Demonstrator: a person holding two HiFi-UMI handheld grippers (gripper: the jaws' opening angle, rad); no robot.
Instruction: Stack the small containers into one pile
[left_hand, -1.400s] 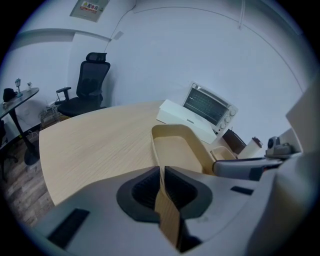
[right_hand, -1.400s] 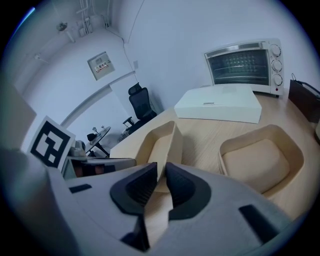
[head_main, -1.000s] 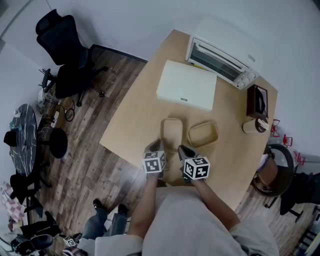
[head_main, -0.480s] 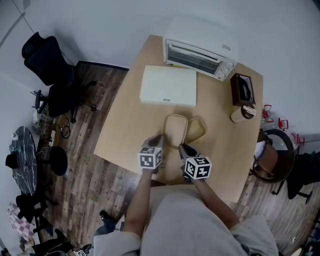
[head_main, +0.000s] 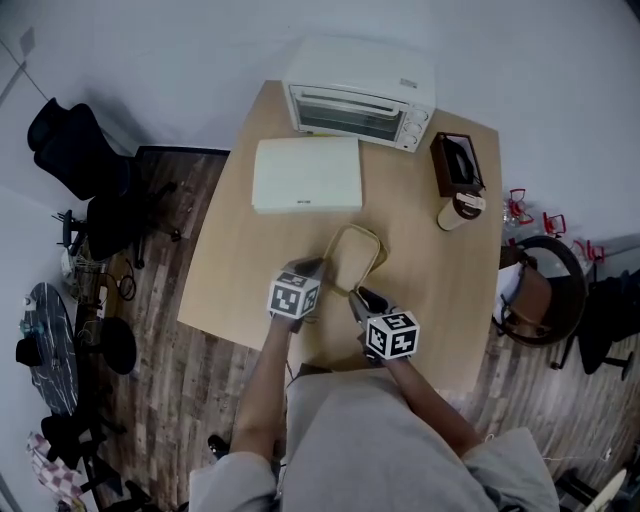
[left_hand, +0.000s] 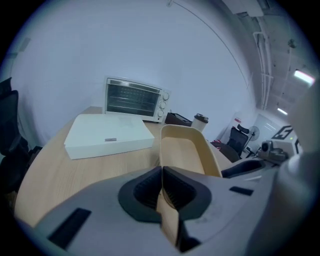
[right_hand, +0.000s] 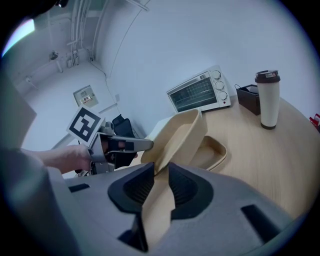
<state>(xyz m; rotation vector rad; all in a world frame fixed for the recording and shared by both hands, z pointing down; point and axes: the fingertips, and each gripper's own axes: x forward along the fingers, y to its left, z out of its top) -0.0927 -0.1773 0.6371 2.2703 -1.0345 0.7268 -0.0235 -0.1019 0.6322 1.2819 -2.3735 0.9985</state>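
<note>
Two tan shallow containers sit mid-table. One container (head_main: 352, 248) (left_hand: 186, 150) (right_hand: 181, 131) is tilted up over the other container (right_hand: 214, 150), which lies flat on the wooden table (head_main: 430, 290). My left gripper (head_main: 320, 270) (left_hand: 162, 172) is shut on the near rim of the tilted container. My right gripper (head_main: 358, 298) (right_hand: 161, 170) has the same container's rim between its jaws; they have just been opening and no longer seem to press on it. The left gripper (right_hand: 131, 145) also shows in the right gripper view, at that container's far side.
At the table's back stands a white toaster oven (head_main: 360, 95), with a flat white box (head_main: 305, 173) in front of it. A dark box (head_main: 455, 163) and a lidded cup (head_main: 458, 210) stand at the right. Office chairs (head_main: 75, 160) are on the floor to the left.
The two containers lay side by side on the table; now the left one is lifted, tilted and carried right, over the other. Both grippers moved with it.
</note>
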